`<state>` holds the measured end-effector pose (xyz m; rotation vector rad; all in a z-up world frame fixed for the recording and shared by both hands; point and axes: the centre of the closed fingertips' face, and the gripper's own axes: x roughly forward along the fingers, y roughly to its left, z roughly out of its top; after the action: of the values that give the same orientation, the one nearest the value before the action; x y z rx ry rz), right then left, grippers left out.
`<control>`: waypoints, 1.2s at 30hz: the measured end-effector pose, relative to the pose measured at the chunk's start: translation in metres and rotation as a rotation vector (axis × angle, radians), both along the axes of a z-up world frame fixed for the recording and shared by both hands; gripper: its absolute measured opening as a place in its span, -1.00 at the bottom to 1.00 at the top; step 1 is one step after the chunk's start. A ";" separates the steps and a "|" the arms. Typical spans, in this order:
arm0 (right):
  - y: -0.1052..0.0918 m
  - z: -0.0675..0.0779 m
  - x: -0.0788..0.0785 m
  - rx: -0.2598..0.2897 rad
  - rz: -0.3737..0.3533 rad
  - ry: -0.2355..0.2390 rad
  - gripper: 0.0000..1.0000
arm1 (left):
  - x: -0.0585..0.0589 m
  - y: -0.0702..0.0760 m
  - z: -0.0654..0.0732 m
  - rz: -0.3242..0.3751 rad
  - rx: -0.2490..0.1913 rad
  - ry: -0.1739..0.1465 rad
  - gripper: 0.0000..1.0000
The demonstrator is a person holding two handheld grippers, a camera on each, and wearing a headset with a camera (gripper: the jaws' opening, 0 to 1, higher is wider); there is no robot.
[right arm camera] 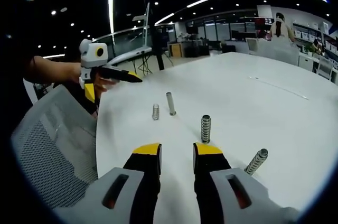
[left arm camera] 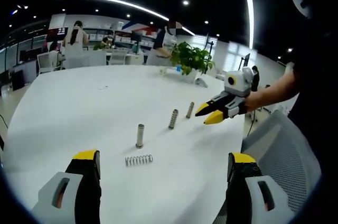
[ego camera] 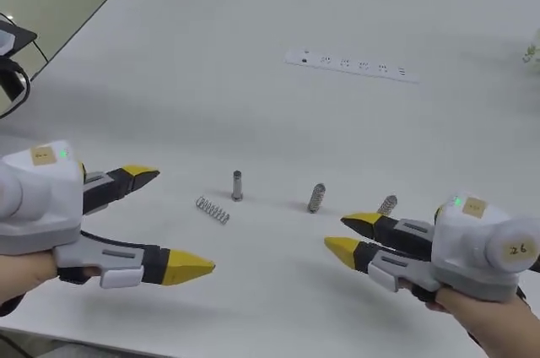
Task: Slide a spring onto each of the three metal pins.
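— So, what's farthest left?
— That's the left gripper, held above the white table, jaws spread wide with nothing between them.
— And next along?
— A loose spring lies flat on the table, just beside the bare pin, which stands upright.
— Further right?
— The second pin wears a spring. So does the third pin, which leans a little.
— And the other tongs?
— The right gripper hovers near that third pin, jaws a narrow gap apart, empty.
— Anything behind?
— A power strip, well beyond the pins.
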<state>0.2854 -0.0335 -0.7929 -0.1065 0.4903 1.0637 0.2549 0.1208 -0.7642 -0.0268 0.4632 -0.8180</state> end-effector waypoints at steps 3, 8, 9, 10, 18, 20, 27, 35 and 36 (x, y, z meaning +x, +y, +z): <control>0.012 0.002 -0.001 0.006 0.022 -0.004 -0.56 | 0.000 0.001 -0.001 0.001 0.003 0.001 0.96; 0.036 0.006 -0.003 0.011 0.069 -0.014 -0.57 | -0.001 0.005 -0.002 0.007 0.004 0.005 0.95; 0.043 0.006 -0.004 0.011 0.083 -0.016 -0.57 | -0.001 0.005 -0.002 0.008 0.005 0.005 0.95; 0.048 0.006 -0.005 0.012 0.093 -0.017 -0.57 | -0.001 0.006 -0.002 0.007 0.007 0.005 0.95; 0.086 0.006 -0.004 0.005 0.150 -0.027 -0.59 | -0.001 0.008 -0.001 0.012 0.003 0.004 0.95; 0.094 0.007 -0.003 0.005 0.159 -0.031 -0.60 | 0.000 0.008 -0.001 0.013 0.000 0.002 0.95; 0.114 -0.005 -0.005 -0.016 0.188 -0.019 -0.63 | 0.000 0.010 -0.001 0.013 -0.001 0.002 0.94; 0.131 -0.021 -0.004 -0.054 0.206 -0.001 -0.66 | -0.004 0.013 -0.005 0.014 -0.003 0.014 0.94; 0.133 -0.022 -0.004 -0.058 0.208 0.001 -0.66 | -0.005 0.013 -0.005 0.014 -0.002 0.015 0.94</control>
<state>0.2812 0.0997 -0.8149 -0.2117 0.5184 1.2531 0.2502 0.1335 -0.7693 -0.0377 0.4765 -0.8053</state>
